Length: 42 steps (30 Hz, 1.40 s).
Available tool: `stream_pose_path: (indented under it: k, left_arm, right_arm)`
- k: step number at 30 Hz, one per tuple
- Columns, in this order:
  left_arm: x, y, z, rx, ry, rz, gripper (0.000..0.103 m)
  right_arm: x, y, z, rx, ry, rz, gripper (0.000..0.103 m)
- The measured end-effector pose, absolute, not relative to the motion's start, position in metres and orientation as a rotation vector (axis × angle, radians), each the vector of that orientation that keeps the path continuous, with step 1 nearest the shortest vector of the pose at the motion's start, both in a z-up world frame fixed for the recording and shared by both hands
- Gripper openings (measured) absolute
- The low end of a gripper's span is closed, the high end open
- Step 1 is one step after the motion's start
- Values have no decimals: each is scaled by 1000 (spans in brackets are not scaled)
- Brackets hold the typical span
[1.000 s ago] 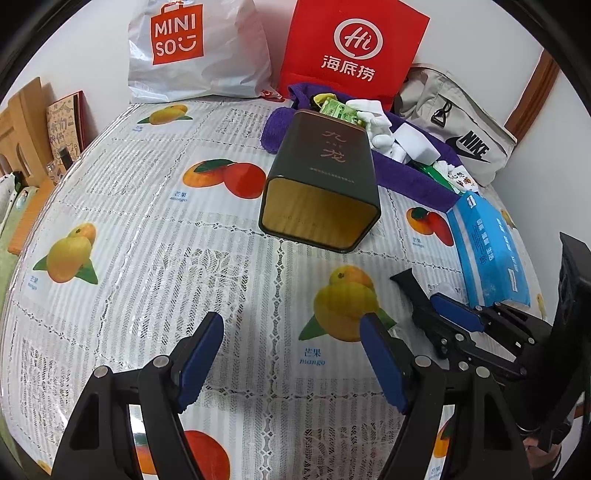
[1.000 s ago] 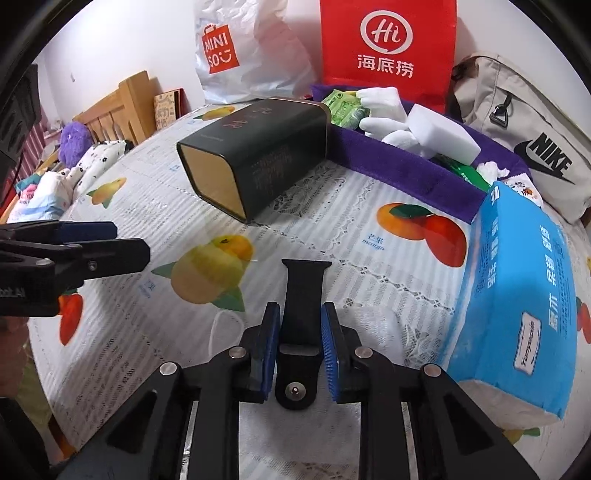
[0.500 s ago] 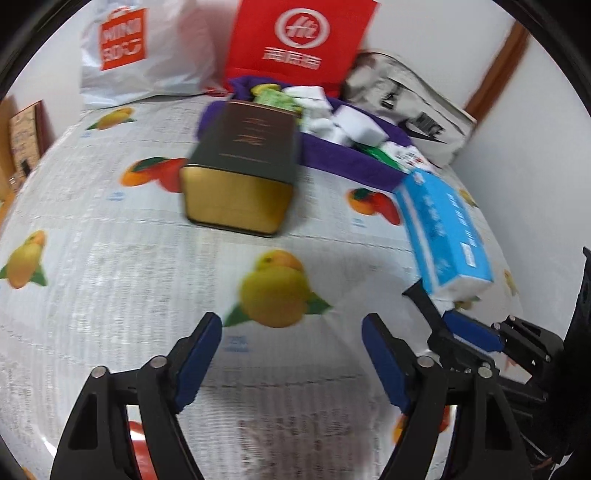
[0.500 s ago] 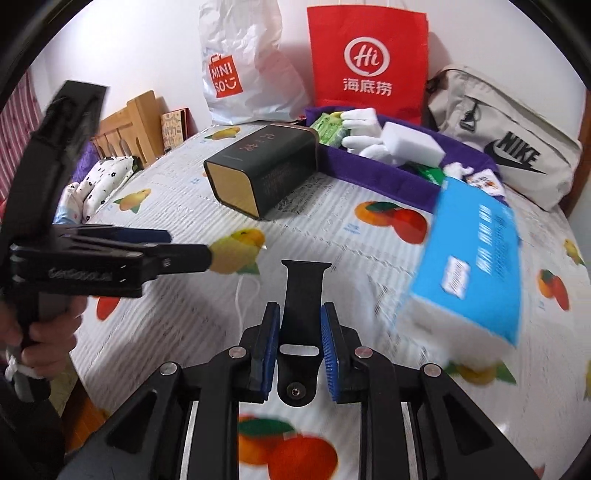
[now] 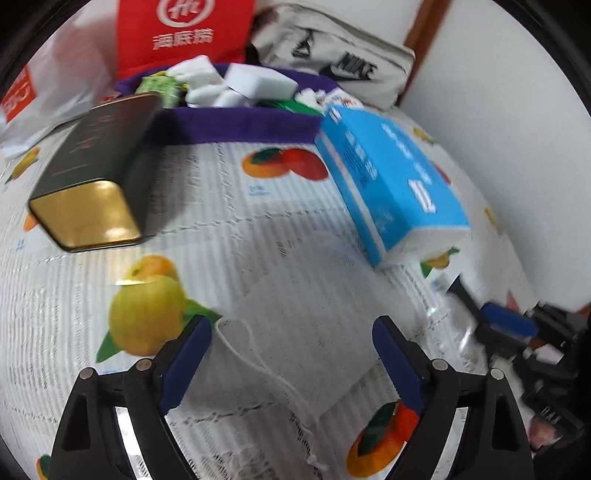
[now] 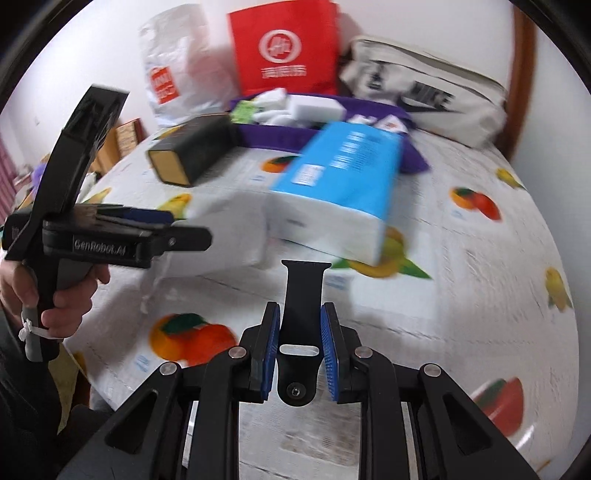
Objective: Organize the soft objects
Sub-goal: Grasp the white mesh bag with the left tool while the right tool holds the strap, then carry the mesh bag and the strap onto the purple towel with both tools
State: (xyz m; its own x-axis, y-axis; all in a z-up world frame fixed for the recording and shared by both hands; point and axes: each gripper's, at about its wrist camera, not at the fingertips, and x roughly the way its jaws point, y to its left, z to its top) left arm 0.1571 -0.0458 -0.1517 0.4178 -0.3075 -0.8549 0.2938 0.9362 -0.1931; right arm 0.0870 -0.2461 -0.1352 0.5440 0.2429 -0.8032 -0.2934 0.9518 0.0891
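A white mesh drawstring bag (image 5: 314, 332) lies flat on the fruit-print cloth, just ahead of my left gripper (image 5: 291, 354), which is open and empty above its near edge. A blue tissue pack (image 5: 388, 181) lies beyond it to the right; it also shows in the right wrist view (image 6: 343, 181). A purple fabric tray (image 5: 240, 125) at the back holds white sponges and small packets. My right gripper (image 6: 299, 339) is shut with nothing between its pads, low at the table's right side. The left gripper shows in the right wrist view (image 6: 177, 229).
A dark tin with a gold base (image 5: 99, 173) lies on its side at the left. A red paper bag (image 5: 184, 33), a white Miniso bag (image 6: 173, 74) and a grey Nike bag (image 5: 332, 62) stand along the back wall. The wall is close on the right.
Both grippers have swung right and moved closer to the table. The mesh bag has come into the left wrist view between the open fingers. The right gripper has stayed shut.
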Motion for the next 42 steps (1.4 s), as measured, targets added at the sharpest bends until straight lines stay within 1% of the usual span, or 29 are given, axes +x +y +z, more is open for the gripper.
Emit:
stream_pose_path:
  k: [2,5,8,14,16,18,19,21,22,24,25,27,30,42]
  left_arm:
    - [154,-55,-154,38,1065,-385,99]
    - [152,-66,-157,123,1059,-370,103]
    - [150,-74,-160,189,1047,-350,103]
    - [151,-73,-159,183,1030,-350,102]
    - [150,-73,-158,186,1017,-357,96]
    - [147,-73,-156,186,1000,-375,80]
    - [146,-73,-154,183,997,-380,75]
    - [147,-73,-153,175,991,-393,58]
    - [147,-72,-152,173,988,-395,54]
    - [148,-69,-151,159,982,-401,32]
    - [149,-67,-151,146,984,-401,27]
    - [151,-58,-150,112,990,-402,9]
    - [151,-47,-150,59,998,-408,6]
    - [139,15,-141,-28,983,-248,6]
  right_arm:
    - [89,-255,-137,-41,945,297,23]
    - [93,-262,-139,-28,945,284,23]
    - [96,-263,-142,-19,948,286,23]
    - [99,-257,-146,-12,959,308,23]
    - [99,-253,-148,-14,961,319,23]
    - [100,-249,-150,-14,968,329,23]
    - [100,-248,-151,-14,970,331,23]
    - [99,-245,-152,-11,971,338,23]
    - [100,-245,-152,-10,972,341,23]
    - [100,-243,-153,-8,975,342,23]
    - [100,-242,-154,-8,978,343,23]
    - [101,-239,-154,-11,980,347,23]
    - [102,-236,-154,-20,981,352,23]
    - [107,-228,-149,-30,967,360,23]
